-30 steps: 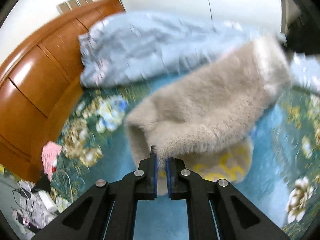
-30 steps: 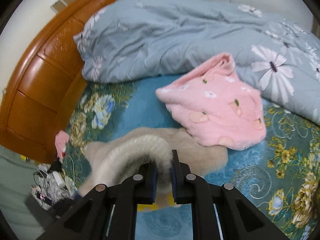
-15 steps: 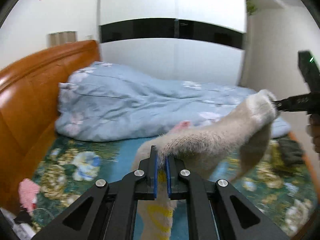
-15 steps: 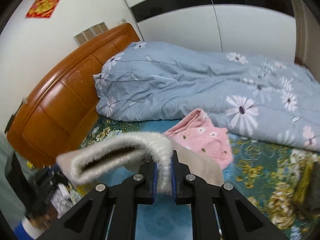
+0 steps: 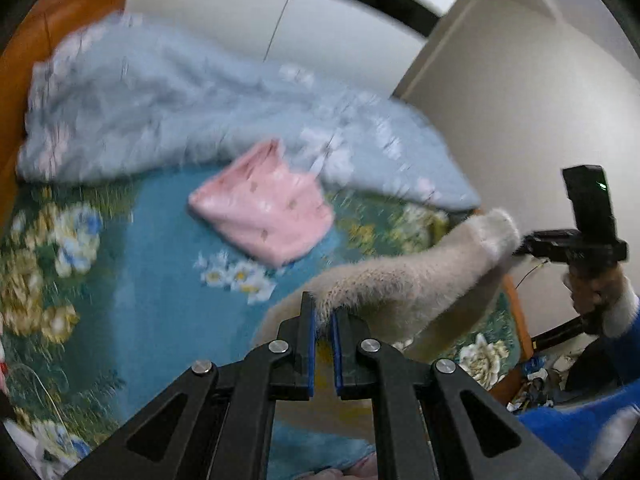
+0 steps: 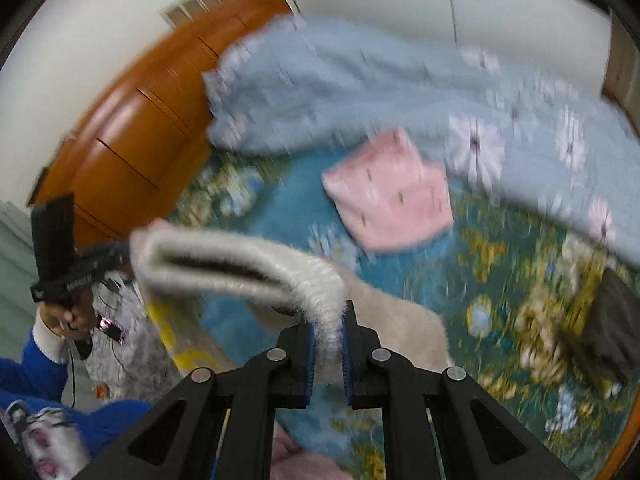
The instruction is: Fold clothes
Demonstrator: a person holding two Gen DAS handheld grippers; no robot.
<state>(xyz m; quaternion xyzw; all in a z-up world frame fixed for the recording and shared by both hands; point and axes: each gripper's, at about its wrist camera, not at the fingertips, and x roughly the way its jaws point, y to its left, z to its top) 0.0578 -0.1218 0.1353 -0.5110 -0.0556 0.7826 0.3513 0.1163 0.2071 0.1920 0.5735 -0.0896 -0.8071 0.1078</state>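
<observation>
Right gripper [image 6: 327, 330] clamped on a fuzzy beige sweater [image 6: 248, 260], edge stretched toward 9 o'clock where the left gripper [image 6: 116, 258] pinches its other end. Folded pink garment [image 6: 390, 196] sits at 12-1 o'clock on the floral bedsheet [image 6: 500, 280], blue duvet [image 6: 380, 80] behind it (everything's motion-blurred btw).

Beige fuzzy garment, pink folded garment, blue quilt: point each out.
beige fuzzy garment [image 6: 240, 264], right wrist view, stretched top edge.
pink folded garment [image 5: 268, 216], left wrist view, middle.
blue quilt [image 5: 160, 112], left wrist view, bunched middle.
</observation>
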